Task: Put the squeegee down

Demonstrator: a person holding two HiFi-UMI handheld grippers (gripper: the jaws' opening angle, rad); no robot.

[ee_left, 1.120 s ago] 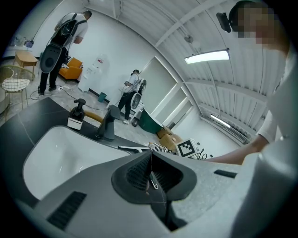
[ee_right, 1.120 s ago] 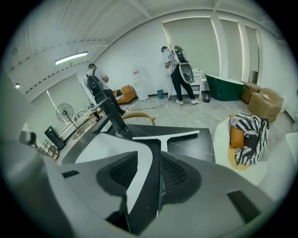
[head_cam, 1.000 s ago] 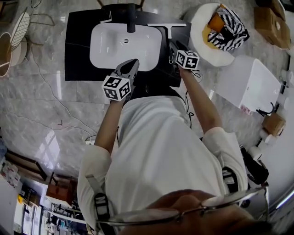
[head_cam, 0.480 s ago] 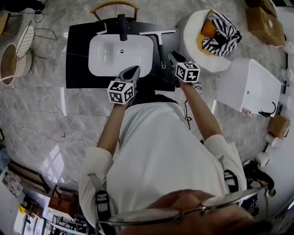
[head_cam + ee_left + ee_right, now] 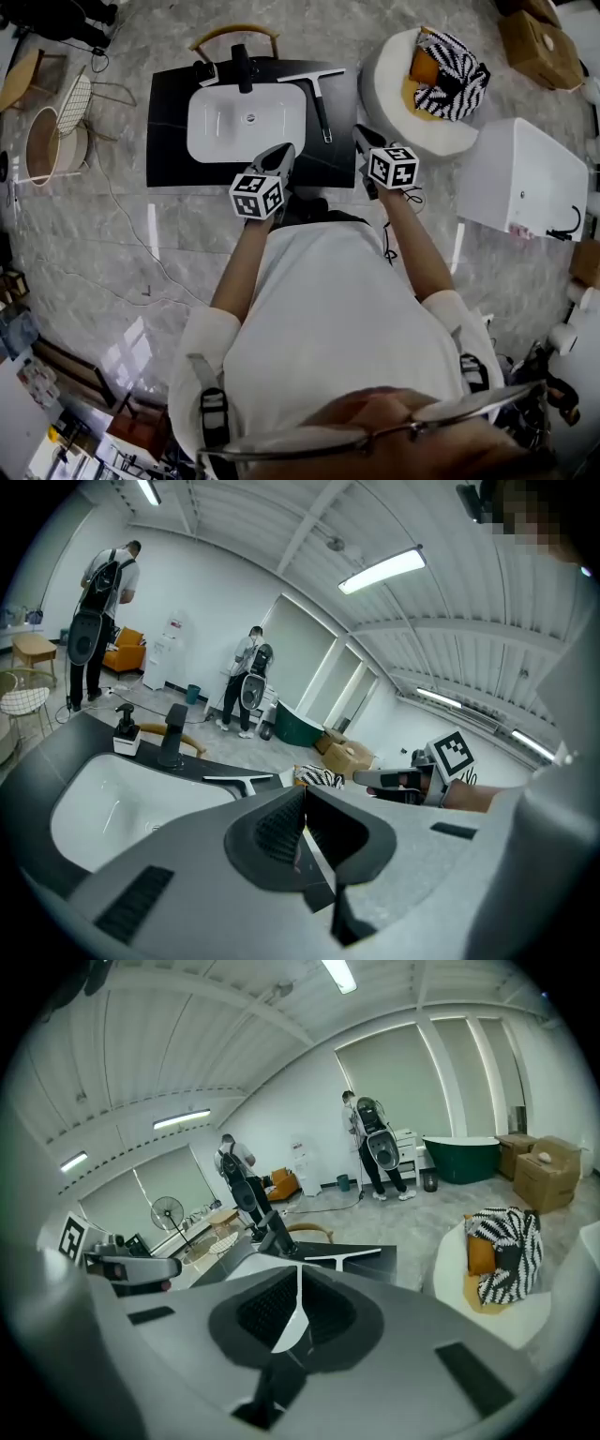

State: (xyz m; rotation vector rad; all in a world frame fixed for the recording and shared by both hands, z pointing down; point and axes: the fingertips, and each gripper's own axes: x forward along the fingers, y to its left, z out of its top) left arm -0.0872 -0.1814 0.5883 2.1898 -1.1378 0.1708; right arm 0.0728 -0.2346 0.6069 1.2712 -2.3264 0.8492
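Note:
The squeegee (image 5: 317,98) lies flat on the black counter (image 5: 169,141), right of the white sink (image 5: 246,122), with its blade at the back and its dark handle pointing towards me. It also shows in the left gripper view as a squeegee (image 5: 239,780) and in the right gripper view as a squeegee (image 5: 342,1258). My right gripper (image 5: 357,131) hovers by the counter's front right corner, clear of the handle; its jaws are closing with nothing between them (image 5: 300,1274). My left gripper (image 5: 284,150) hangs over the front edge, its jaws together and empty (image 5: 302,794).
A black faucet (image 5: 242,64) and a soap dispenser (image 5: 204,70) stand behind the sink. A round white seat with a striped cushion (image 5: 422,94) is at the right, with a white box (image 5: 525,178) beyond it. A wire chair (image 5: 75,103) stands at the left. People stand far off.
Both grippers have drawn back from the counter towards my body and risen. The right one has left the squeegee's handle, and the squeegee stays lying on the counter.

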